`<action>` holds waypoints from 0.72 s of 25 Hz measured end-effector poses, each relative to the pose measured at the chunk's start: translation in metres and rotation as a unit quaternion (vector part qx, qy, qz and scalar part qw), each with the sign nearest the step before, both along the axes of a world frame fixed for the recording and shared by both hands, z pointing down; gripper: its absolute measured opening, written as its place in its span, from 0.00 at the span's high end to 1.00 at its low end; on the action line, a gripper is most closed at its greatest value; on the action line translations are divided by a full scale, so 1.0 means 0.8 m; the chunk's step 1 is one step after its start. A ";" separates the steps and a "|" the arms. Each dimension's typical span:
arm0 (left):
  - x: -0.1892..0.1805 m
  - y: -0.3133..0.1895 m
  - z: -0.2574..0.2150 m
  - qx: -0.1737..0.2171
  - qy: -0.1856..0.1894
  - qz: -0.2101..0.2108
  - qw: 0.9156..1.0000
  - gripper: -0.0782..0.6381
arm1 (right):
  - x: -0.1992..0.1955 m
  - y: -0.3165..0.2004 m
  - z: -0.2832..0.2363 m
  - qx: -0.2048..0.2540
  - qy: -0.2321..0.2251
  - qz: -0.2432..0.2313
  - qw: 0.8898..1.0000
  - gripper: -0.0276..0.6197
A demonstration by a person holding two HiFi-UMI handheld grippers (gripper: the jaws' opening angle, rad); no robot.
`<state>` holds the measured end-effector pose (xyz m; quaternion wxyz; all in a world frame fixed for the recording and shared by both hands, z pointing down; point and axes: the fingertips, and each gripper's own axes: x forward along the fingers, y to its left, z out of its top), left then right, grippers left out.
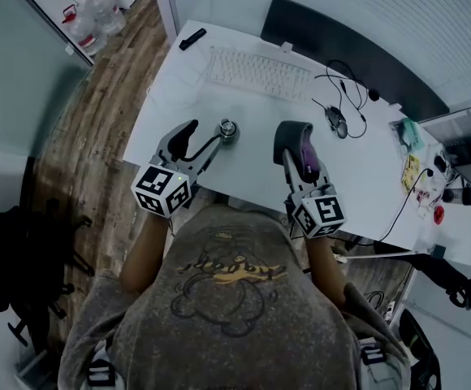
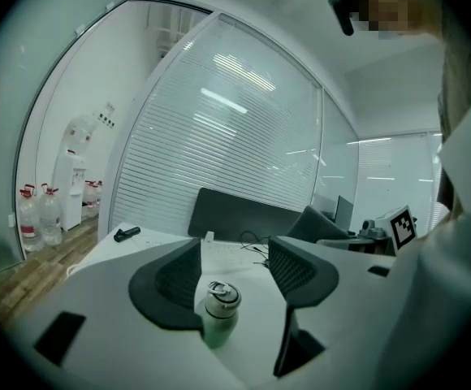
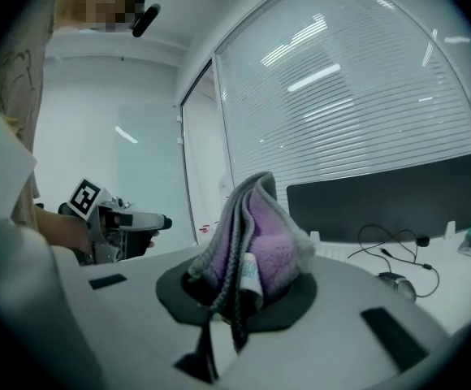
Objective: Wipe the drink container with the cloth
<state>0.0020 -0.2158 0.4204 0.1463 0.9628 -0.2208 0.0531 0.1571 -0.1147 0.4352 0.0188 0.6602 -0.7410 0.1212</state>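
Note:
A small metal drink bottle with a round steel lid stands upright on the white desk. In the left gripper view the bottle sits between and just beyond the two dark pads, not touched. My left gripper is open, its jaws spread on either side of the bottle's near side. My right gripper is shut on a folded grey and purple cloth, held in the air right of the bottle. In the right gripper view the cloth bulges up from between the jaws.
A white keyboard lies beyond the bottle. A mouse with tangled cables lies at the right. A black remote is at the far left corner. A dark monitor stands at the back. Small items clutter the right end.

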 end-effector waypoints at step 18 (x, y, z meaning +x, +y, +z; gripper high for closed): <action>-0.018 0.002 0.049 0.028 -0.041 -0.051 0.997 0.85 | 0.001 0.008 0.039 -0.004 0.007 0.033 0.999 0.87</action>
